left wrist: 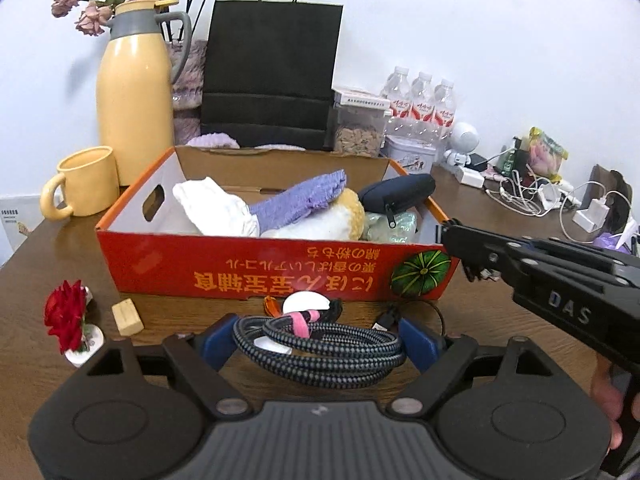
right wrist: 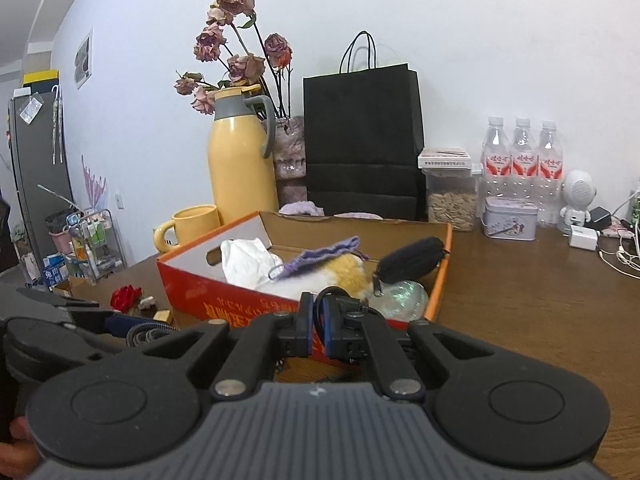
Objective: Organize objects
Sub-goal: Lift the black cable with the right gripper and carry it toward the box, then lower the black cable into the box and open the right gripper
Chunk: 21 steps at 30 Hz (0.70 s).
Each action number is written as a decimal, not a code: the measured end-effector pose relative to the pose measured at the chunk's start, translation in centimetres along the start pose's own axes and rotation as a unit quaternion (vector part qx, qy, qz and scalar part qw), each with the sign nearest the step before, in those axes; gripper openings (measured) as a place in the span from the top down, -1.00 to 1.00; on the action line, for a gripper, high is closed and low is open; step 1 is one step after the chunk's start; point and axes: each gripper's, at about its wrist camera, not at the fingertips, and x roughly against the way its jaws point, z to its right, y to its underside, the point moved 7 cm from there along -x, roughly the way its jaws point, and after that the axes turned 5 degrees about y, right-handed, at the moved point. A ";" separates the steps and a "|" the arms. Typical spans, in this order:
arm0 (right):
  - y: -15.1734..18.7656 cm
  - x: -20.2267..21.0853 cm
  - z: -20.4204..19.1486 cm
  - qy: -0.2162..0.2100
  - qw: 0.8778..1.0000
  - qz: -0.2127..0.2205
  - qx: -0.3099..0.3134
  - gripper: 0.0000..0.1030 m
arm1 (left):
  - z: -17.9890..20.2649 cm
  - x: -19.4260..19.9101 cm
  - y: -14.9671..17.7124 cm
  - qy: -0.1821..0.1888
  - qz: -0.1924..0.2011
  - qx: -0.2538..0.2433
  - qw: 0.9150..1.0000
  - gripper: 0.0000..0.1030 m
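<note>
Left tongs: spread wide and grasping the cable coil, one blue pad on each side, low centre of the left view.
Right tongs: clenched, with a thin black cord looping up between the pads, so it looks pinched.
Box: red, middle of the frame, just beyond the coil and already crowded with cloths and a dark pouch.
Slip risk: your hold on the coil is broad and soft; if the loops squash or fan out, it could slide free.
Tug risk: if cord and coil are one cable, pulling your hands apart may yank either end loose.
Snag risk: a sagging loop could catch the box's front wall.
Bystanders: the red flower and wooden block, lower left, could be swept by a trailing cord.
</note>
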 end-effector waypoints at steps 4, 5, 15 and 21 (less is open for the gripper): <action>-0.3 -0.1 -0.4 -0.001 1.000 0.004 -0.005 0.90 | -0.2 1.0 -0.1 0.016 0.012 -0.002 1.000 -0.65; -0.3 0.0 -0.4 0.000 1.000 0.005 -0.007 0.90 | -0.2 1.3 -0.1 0.019 0.016 -0.004 1.000 -0.65; -1.6 0.1 -0.5 0.011 1.000 0.021 -0.009 0.90 | -0.3 3.9 -3.3 0.018 0.087 -0.025 0.996 -0.65; -3.4 -1.2 -0.8 0.014 0.999 0.035 -0.010 0.90 | -1.4 4.0 -6.9 0.003 0.138 -0.022 0.990 -0.65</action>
